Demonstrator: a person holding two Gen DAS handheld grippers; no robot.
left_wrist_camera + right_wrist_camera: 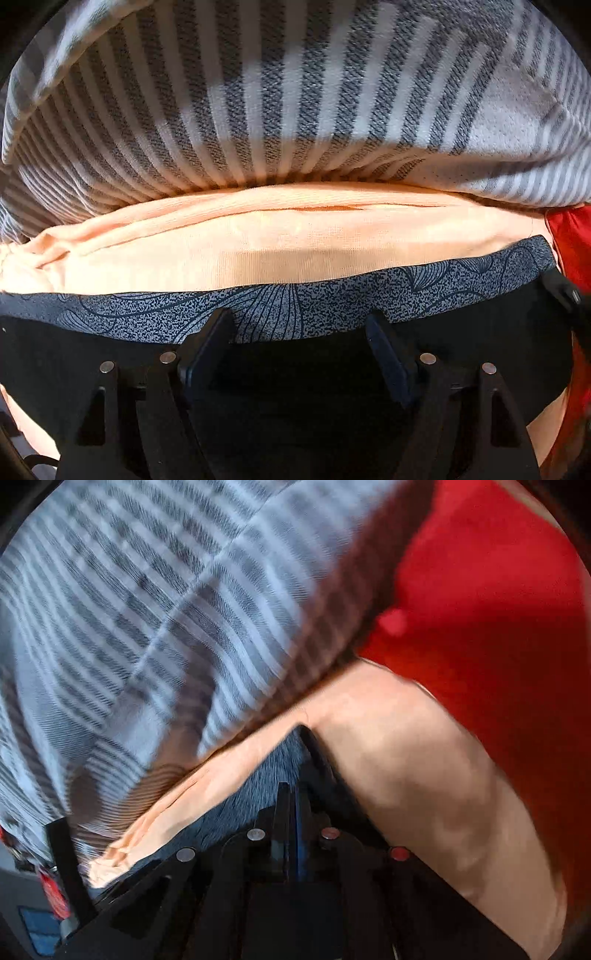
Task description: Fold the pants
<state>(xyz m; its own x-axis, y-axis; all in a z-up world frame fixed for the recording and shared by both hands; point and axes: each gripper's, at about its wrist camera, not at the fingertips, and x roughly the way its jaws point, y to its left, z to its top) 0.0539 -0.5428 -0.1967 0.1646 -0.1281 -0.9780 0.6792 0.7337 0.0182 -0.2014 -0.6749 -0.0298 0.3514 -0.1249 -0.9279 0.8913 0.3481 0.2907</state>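
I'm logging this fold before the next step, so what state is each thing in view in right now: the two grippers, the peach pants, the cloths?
Left gripper: open, fingers apart over the blue-grey patterned band.
Right gripper: shut; whether it pinches cloth cannot be told.
Peach pants: lying in folds, layers stacked.
Striped cloth: spread beneath the pants, wrinkled.
Red cloth: lying beside the pants.

Both wrist views look steeply down, very close to the cloth. On the left we face the peach pants (258, 254) against the striped bedcover (295, 110); on the right, the same pants (406, 757) and bedcover (147, 609), rotated, beside red fabric (480, 590).
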